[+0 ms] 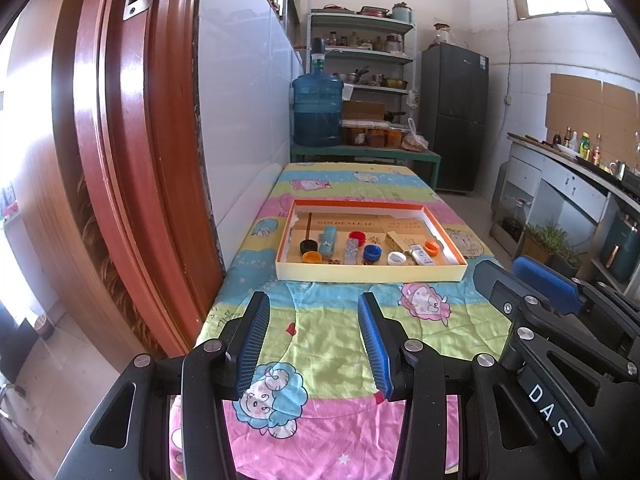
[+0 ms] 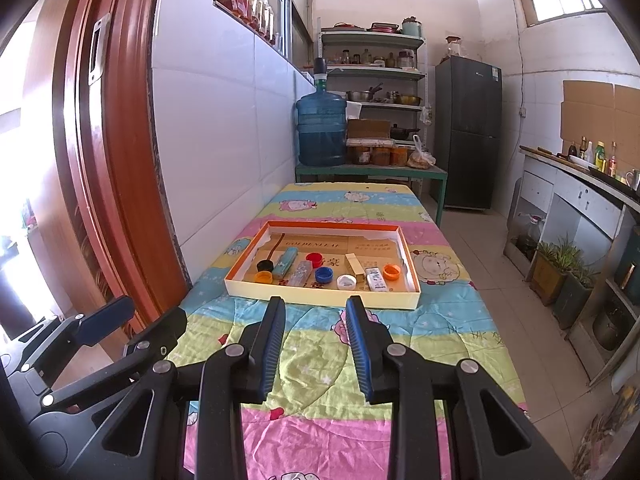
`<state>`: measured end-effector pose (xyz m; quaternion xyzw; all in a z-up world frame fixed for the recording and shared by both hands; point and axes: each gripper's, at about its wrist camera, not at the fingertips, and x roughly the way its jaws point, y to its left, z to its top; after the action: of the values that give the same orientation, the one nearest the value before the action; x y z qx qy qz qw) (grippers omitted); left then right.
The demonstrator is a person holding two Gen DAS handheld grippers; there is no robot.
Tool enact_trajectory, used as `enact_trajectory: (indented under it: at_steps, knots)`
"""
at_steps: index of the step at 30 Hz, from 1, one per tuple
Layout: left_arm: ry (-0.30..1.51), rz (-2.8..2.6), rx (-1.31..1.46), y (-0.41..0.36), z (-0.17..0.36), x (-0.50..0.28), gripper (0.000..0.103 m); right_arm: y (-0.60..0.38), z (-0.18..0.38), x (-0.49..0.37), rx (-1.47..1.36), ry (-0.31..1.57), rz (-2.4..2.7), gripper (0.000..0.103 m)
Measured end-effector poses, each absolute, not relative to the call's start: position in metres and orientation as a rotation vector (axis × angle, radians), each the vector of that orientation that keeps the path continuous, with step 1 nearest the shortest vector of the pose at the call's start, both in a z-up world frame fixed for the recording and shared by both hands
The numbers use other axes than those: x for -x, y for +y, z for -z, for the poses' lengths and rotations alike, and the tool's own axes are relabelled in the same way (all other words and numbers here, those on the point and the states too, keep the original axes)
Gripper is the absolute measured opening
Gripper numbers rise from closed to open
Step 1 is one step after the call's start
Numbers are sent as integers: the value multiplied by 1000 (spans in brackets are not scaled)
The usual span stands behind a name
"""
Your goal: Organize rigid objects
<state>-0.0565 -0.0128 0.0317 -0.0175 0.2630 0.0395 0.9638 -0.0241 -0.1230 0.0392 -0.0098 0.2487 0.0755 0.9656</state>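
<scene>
My table (image 1: 332, 344) stretches ahead of me under a quilt of pink, yellow and blue stripes with cartoon sheep. On it, well beyond my claws, lies a shallow cardboard tray (image 1: 370, 274) with an orange inner rim (image 2: 320, 295). Nearer me, my left gripper (image 1: 314, 340) hangs above the quilt with its blue-padded jaws parted about halfway, nothing between them, touching nothing. My right gripper (image 2: 316, 344) hangs beside it with a narrower gap, also empty.

The tray sits straight ahead of both claws, apart from them, with a strip of bare quilt between.

Inside the tray, along its near side, small rigid things lie scattered: a long pale-blue box (image 1: 329, 240) at the left, a clear box (image 1: 351, 251) next to it, and a white box (image 1: 422, 255) toward the right. Among them are bottle caps: black (image 1: 309, 245), orange (image 1: 312, 257), red (image 1: 356, 236), blue (image 1: 372, 252), white (image 1: 396, 258), and a second orange cap (image 1: 431, 247) at the far right.
</scene>
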Motion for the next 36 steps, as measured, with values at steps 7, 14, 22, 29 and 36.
enact_trajectory:
  at_steps: [7, 14, 22, 29, 36]
  knots:
    - [539, -79, 39, -13, -28, 57, 47, -123, -39, 24, 20, 503, -153, 31]
    - [540, -79, 41, -12, -27, 58, 47, -122, -39, 24, 20, 504, -154, 31]
    - [544, -80, 45, -11, -26, 58, 48, -122, -37, 24, 18, 503, -148, 31]
    - [554, -85, 50, -11, -23, 58, 48, -124, -34, 24, 15, 507, -147, 31]
    - [559, -89, 51, -9, -22, 55, 48, -125, -33, 23, 12, 511, -147, 31]
